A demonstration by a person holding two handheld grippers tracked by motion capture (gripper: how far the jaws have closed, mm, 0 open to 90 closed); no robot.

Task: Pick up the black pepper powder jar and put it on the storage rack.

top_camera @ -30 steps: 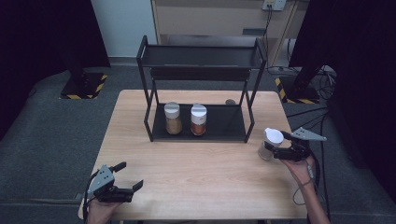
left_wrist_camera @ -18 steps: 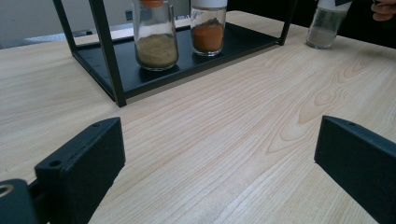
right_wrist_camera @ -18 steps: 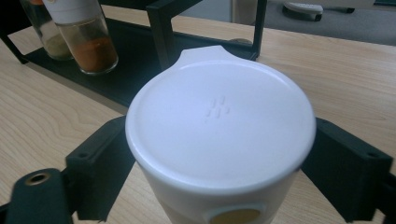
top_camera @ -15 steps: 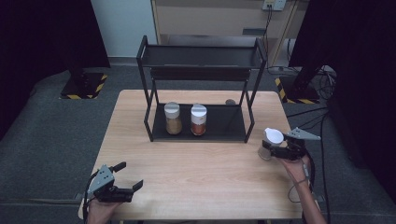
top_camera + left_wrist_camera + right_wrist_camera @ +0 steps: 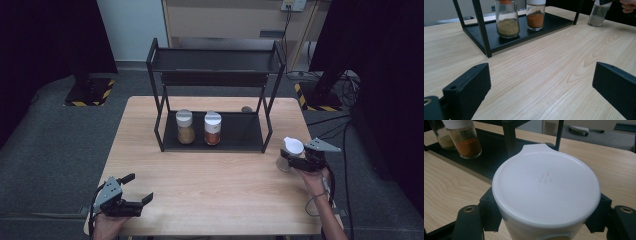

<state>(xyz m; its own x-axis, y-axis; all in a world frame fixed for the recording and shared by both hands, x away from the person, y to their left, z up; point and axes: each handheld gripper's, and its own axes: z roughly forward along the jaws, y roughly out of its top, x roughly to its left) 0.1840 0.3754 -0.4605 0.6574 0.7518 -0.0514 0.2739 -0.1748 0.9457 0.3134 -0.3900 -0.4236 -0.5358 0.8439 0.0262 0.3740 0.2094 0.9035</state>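
Even, soft overhead light on the table (image 5: 210, 175) (dark surroundings); close white lid (image 5: 546, 185) slightly blurred.

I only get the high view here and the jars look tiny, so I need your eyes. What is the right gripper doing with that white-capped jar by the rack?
Observer: The right gripper has its jaws closed on the white-capped jar, just under the cap.
Operator: What's inside that jar?
Observer: In the left gripper view the held jar's glass looks mostly clear, with a pale layer low down; I cannot tell what it is.
Operator: And the two jars on the rack?
Observer: The left rack jar holds olive-tan powder, and the right rack jar holds orange powder.
Operator: Is the left gripper holding anything?
Observer: No. The left gripper is wide open over bare table.
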